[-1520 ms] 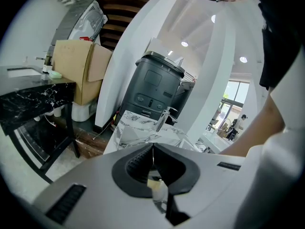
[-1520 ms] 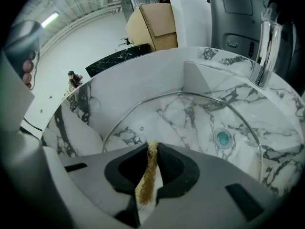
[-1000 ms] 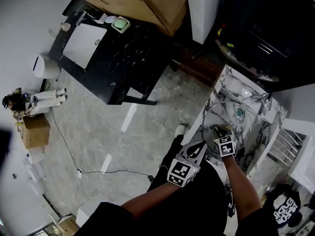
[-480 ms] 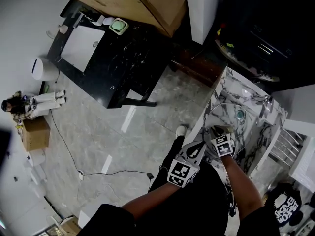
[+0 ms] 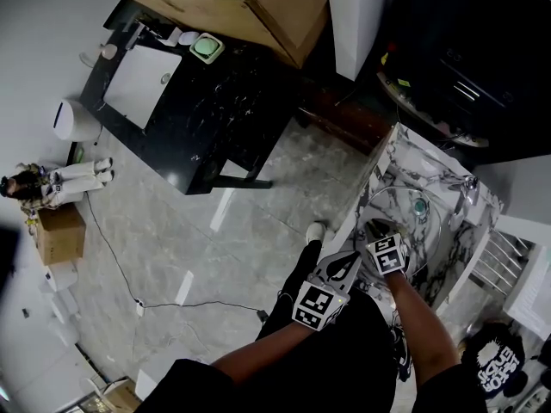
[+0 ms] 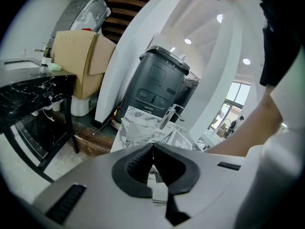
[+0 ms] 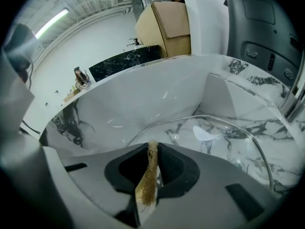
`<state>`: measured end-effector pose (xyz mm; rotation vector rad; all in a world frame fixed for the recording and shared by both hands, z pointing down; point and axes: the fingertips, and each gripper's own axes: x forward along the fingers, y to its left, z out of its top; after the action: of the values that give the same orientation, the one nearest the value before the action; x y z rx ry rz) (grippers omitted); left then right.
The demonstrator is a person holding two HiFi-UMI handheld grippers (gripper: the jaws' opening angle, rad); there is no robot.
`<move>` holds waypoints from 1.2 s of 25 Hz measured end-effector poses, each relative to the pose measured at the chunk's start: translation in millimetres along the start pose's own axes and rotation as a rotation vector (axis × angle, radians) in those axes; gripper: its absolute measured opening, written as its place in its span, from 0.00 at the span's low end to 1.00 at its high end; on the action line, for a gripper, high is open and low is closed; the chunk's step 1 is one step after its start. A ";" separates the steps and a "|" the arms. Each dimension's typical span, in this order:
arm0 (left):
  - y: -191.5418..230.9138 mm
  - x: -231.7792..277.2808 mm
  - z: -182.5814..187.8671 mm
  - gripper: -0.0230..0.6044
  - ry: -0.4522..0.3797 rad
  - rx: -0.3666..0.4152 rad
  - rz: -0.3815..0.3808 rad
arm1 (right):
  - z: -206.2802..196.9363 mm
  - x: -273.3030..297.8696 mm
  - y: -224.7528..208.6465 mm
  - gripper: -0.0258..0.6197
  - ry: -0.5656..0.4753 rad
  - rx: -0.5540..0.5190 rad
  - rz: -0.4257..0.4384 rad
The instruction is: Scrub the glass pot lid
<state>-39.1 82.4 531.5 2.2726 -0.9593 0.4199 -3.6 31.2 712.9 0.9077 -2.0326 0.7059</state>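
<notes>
**Head view.** Your left claw (image 5: 345, 259) is clenched and sits beside the rim of the marbled sink (image 5: 389, 157). Your right claw (image 5: 380, 231) reaches over the sink, just right of the left one. The glass lid (image 5: 406, 219) lies in the sink, under and ahead of its tips.

**Left gripper view.** The left claw's tips are pressed together. A faucet (image 6: 169, 114) stands ahead of them.

**Right gripper view.** The right claw grips a golden-brown scrub pad (image 7: 147, 179) on edge between its tips. The lid's rim curves just ahead of the tips.

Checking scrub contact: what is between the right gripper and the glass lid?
A golden-brown scrub pad, clamped in the right gripper, facing the glass pot lid; the right gripper view shows it.
</notes>
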 end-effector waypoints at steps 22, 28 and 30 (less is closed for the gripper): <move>12.6 12.4 1.4 0.06 0.040 0.005 -0.012 | 18.3 10.4 -33.4 0.14 -0.036 0.000 0.014; 13.8 14.8 1.6 0.06 0.045 0.018 -0.023 | 23.2 9.6 -49.0 0.14 -0.056 0.023 -0.010; 14.0 15.6 1.3 0.06 0.050 0.019 -0.023 | 23.4 9.0 -54.1 0.14 -0.058 0.032 -0.017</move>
<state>-38.5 65.7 544.3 2.2772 -0.9064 0.4760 25.2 -20.8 716.7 0.9733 -2.0672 0.7125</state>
